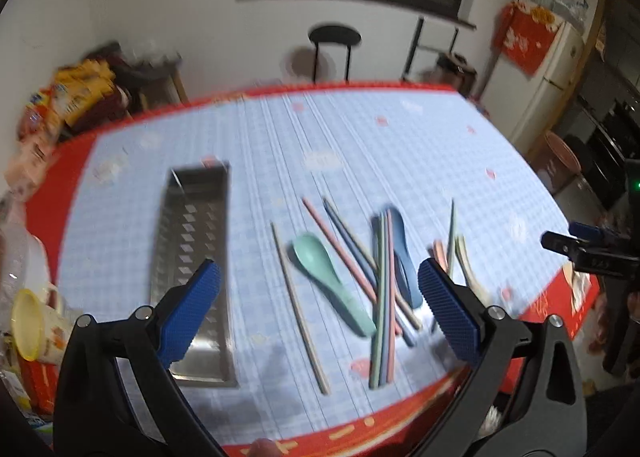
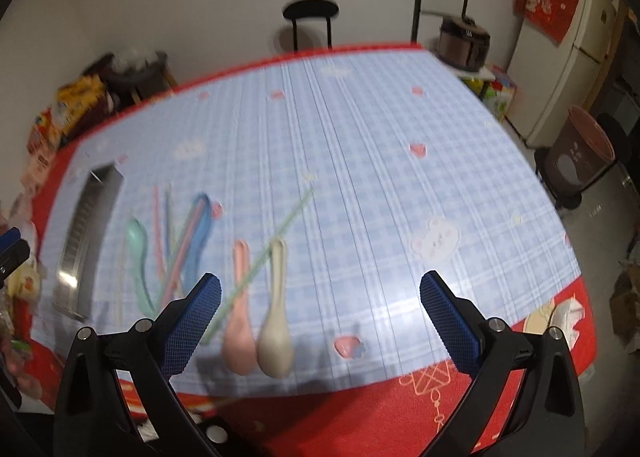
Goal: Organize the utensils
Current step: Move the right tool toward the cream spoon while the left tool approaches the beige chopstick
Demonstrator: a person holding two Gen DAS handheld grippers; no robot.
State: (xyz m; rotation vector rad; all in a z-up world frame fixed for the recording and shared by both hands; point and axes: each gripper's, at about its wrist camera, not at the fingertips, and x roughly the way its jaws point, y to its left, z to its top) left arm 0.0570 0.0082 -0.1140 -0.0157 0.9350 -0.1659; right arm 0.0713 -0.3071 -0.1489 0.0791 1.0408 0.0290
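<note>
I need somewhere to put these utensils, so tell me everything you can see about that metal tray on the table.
The long rectangular metal tray looks like shiny stainless steel, with raised walls and rows of small slots punched in its floor. It lies flat on the blue checked tablecloth, left of the scattered pastel chopsticks and spoons, apart from them. Nothing shows inside it. The left gripper, jaws open, hovers in front without touching it.
</note>
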